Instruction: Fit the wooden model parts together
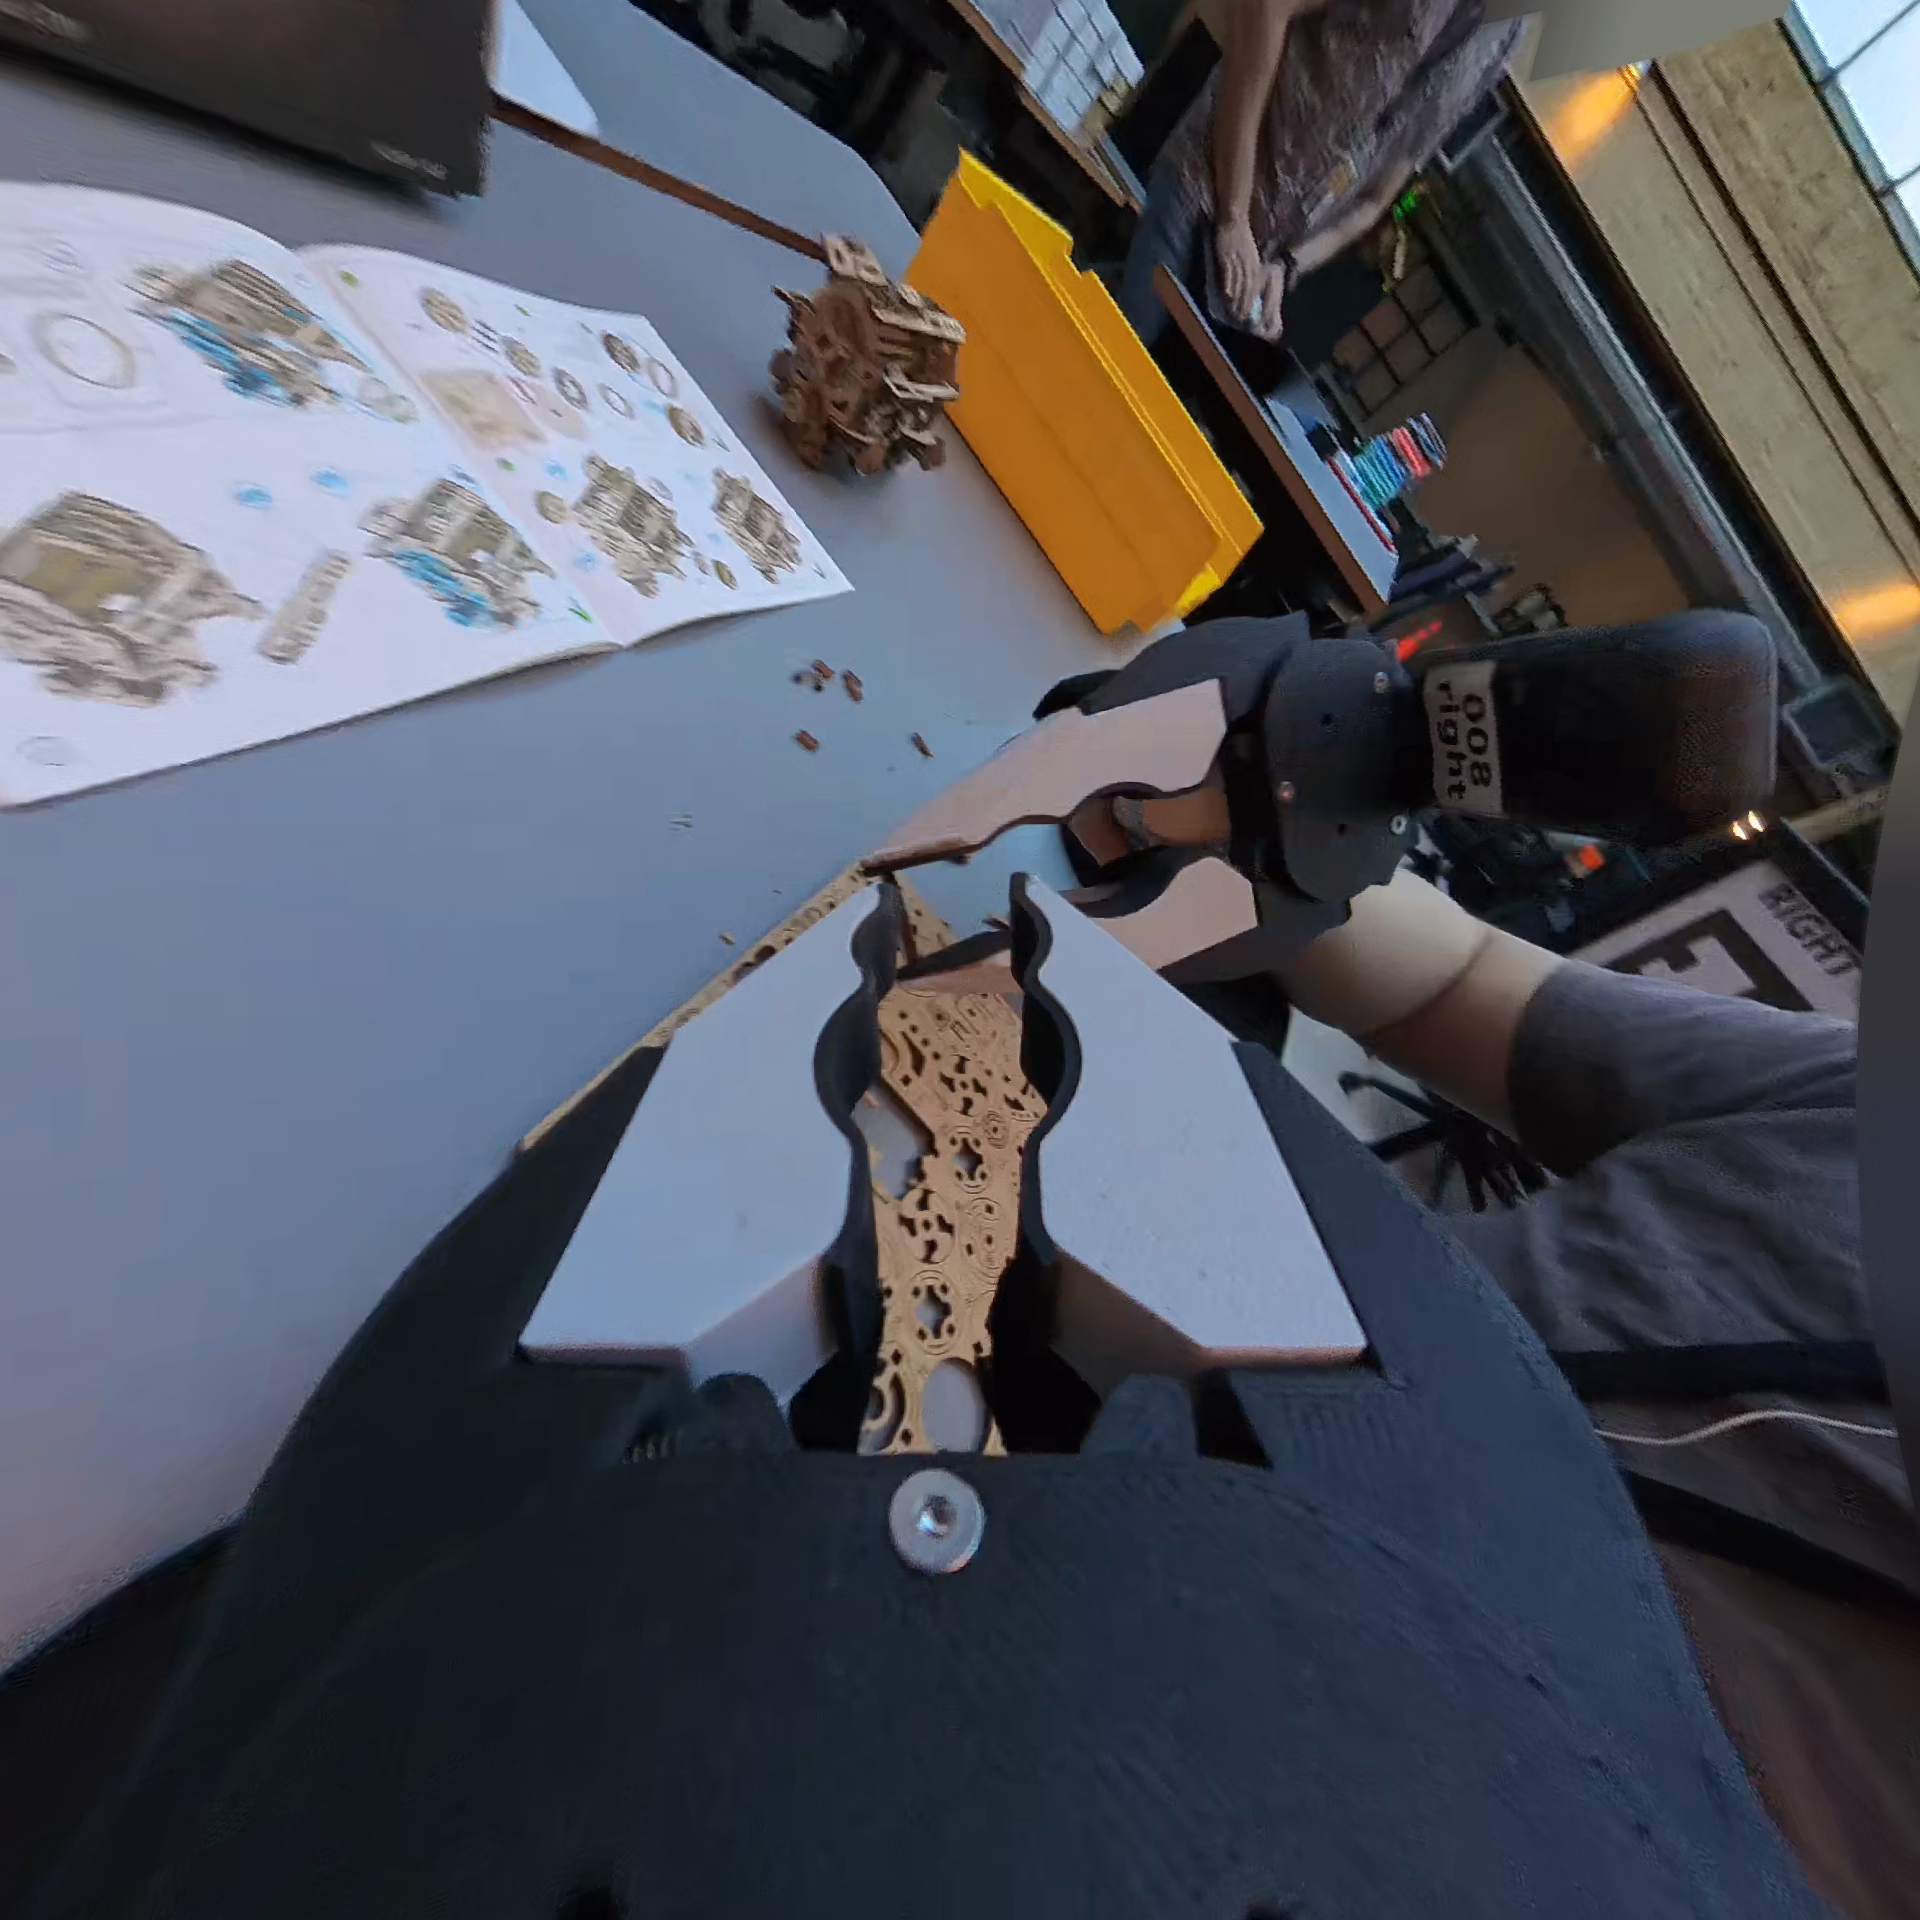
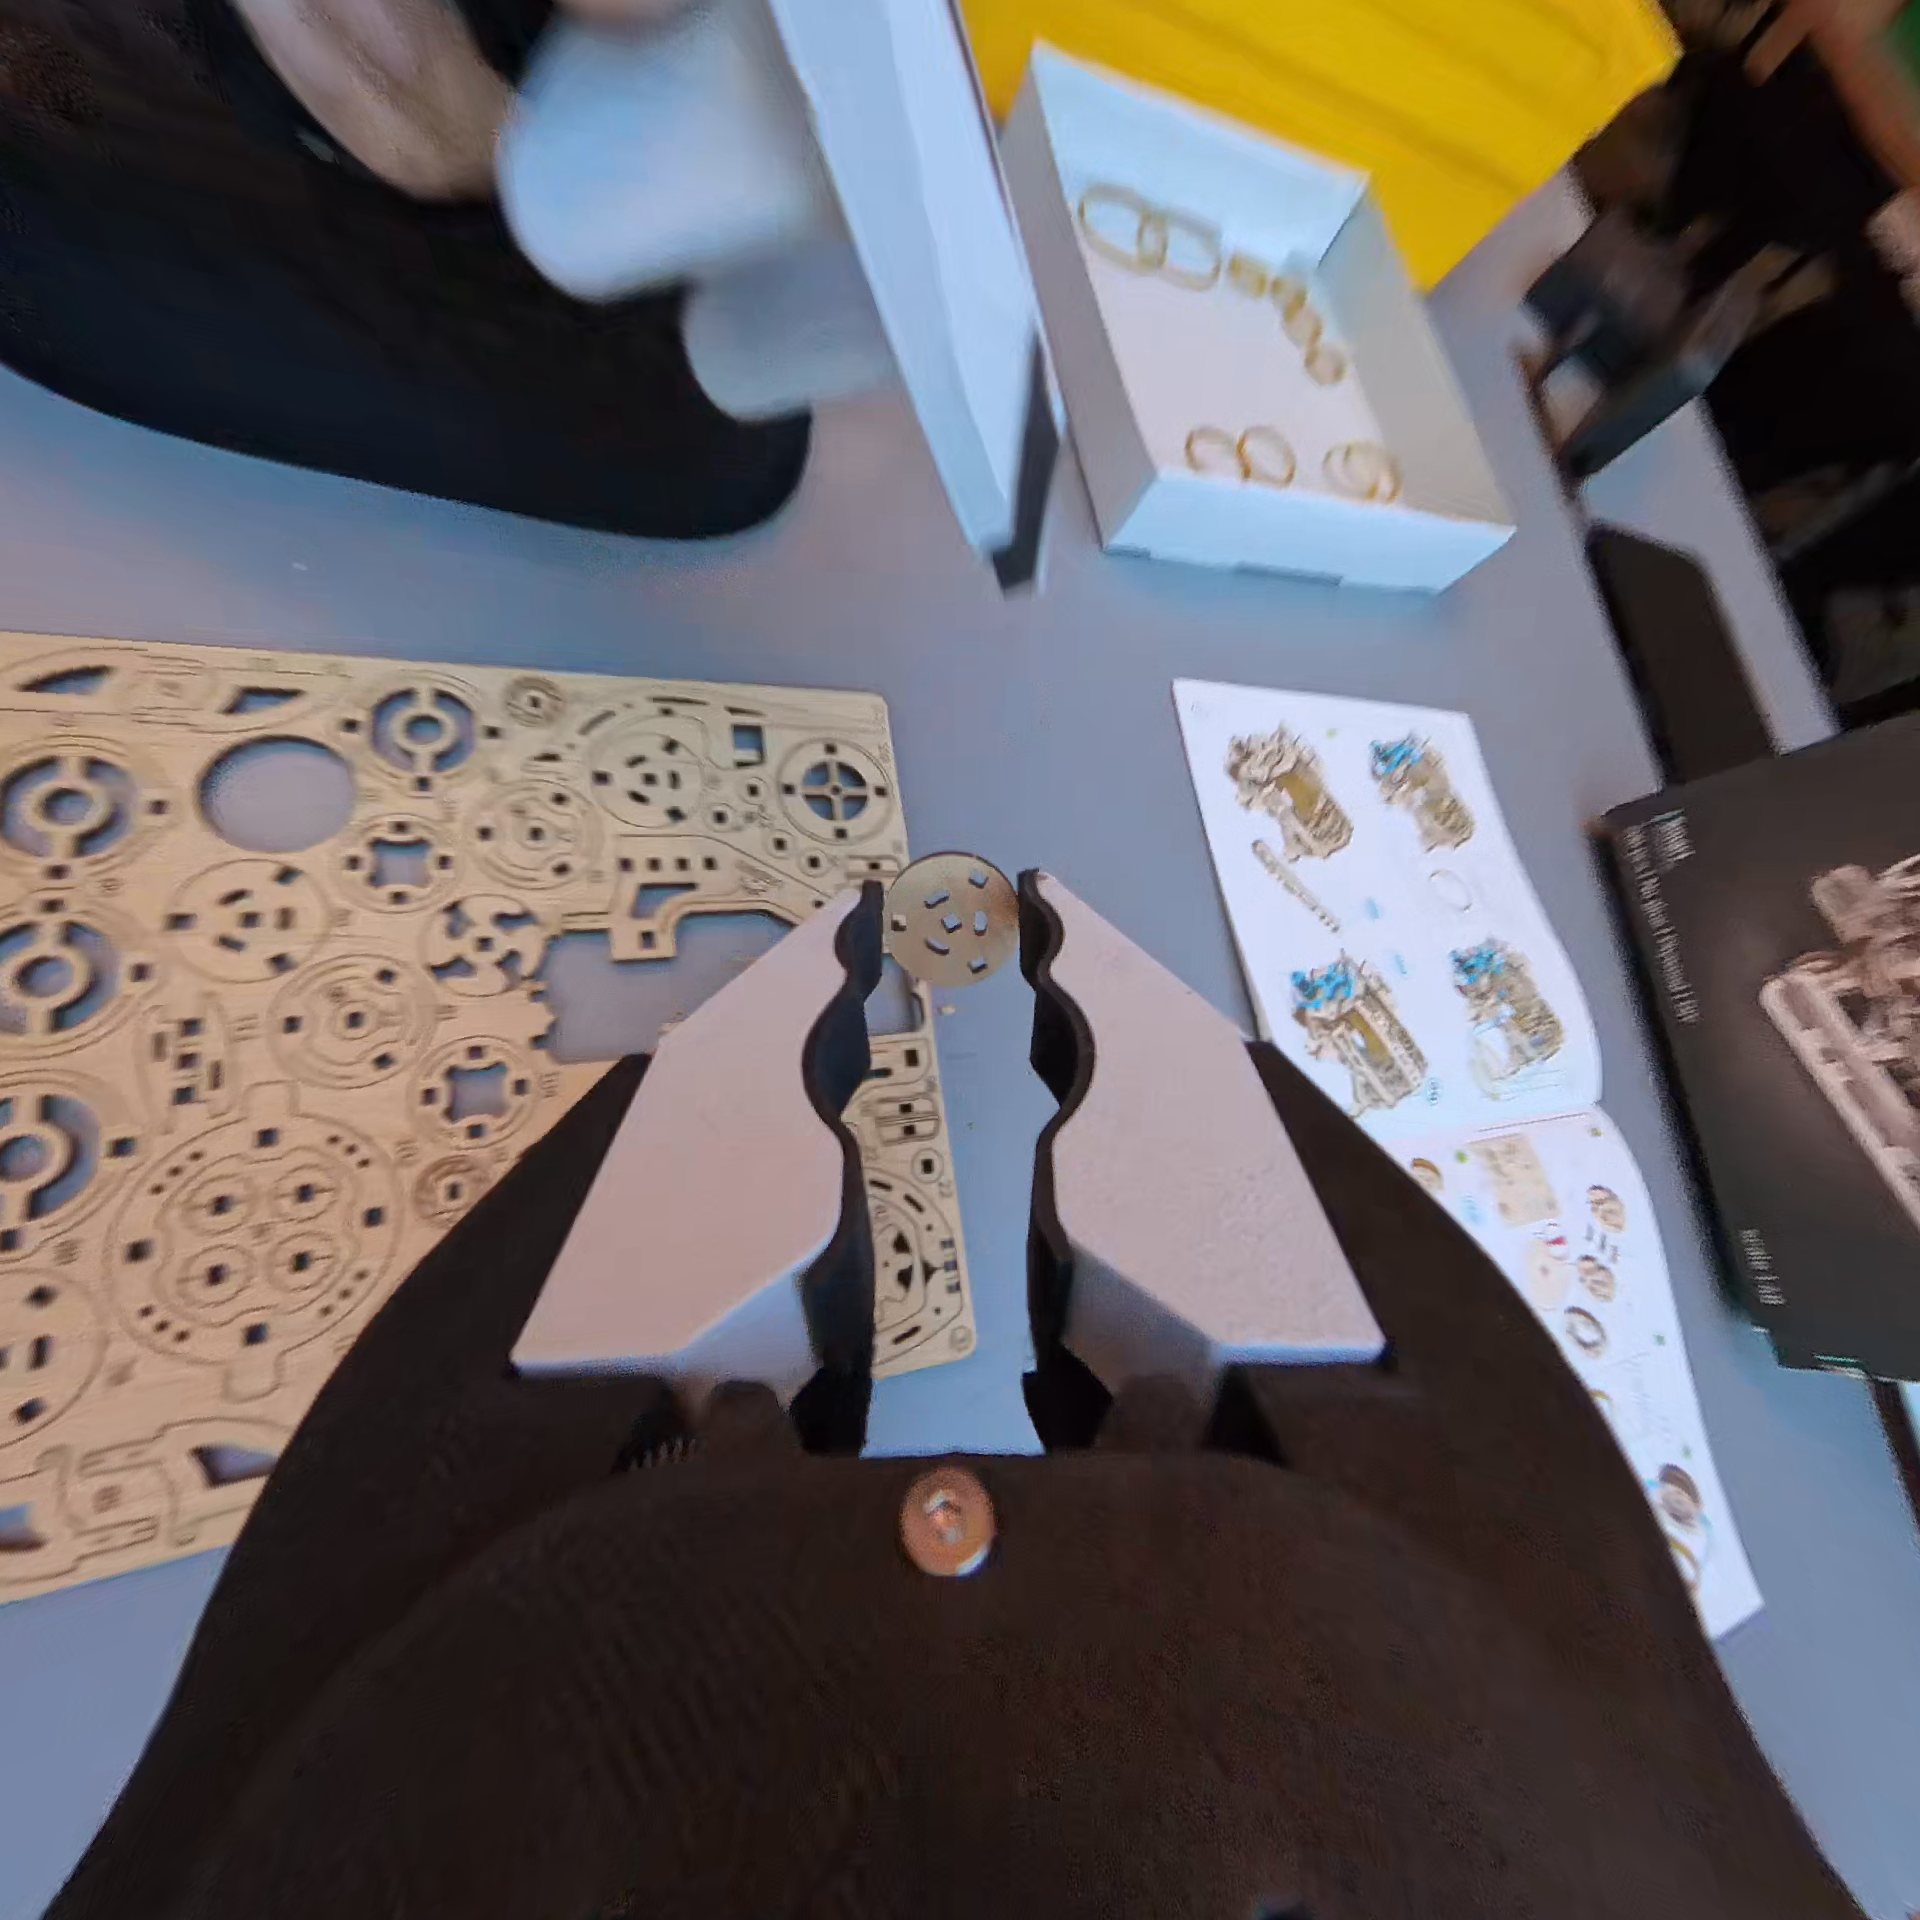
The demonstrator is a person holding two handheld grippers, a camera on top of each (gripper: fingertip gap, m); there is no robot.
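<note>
My right gripper (image 2: 951,891) is shut on a small round wooden disc (image 2: 951,920) with slots, held just off the right edge of the laser-cut wooden parts sheet (image 2: 416,987) that lies flat on the grey table (image 2: 1039,727). My left gripper (image 1: 954,896) hovers over the same sheet (image 1: 951,1143), jaws apart with nothing between them. The right gripper's finger (image 1: 1091,769) crosses just beyond the left fingertips. The left gripper's fingers (image 2: 634,197) show blurred at the top left of the right wrist view. A partly built wooden model (image 1: 862,379) stands farther back on the table.
An open instruction booklet (image 1: 312,468) (image 2: 1455,1039) lies beside the sheet. A white box of wooden rings (image 2: 1278,395), a yellow bin (image 1: 1081,416) and a black kit box (image 2: 1787,1039) stand around it. Small wood scraps (image 1: 831,681) lie loose. A person (image 1: 1299,156) stands beyond the table. The tips of one gripper are about 5 cm away from the tips of the other. The partly built wooden model (image 1: 862,379) is about 30 cm from my right fingertips.
</note>
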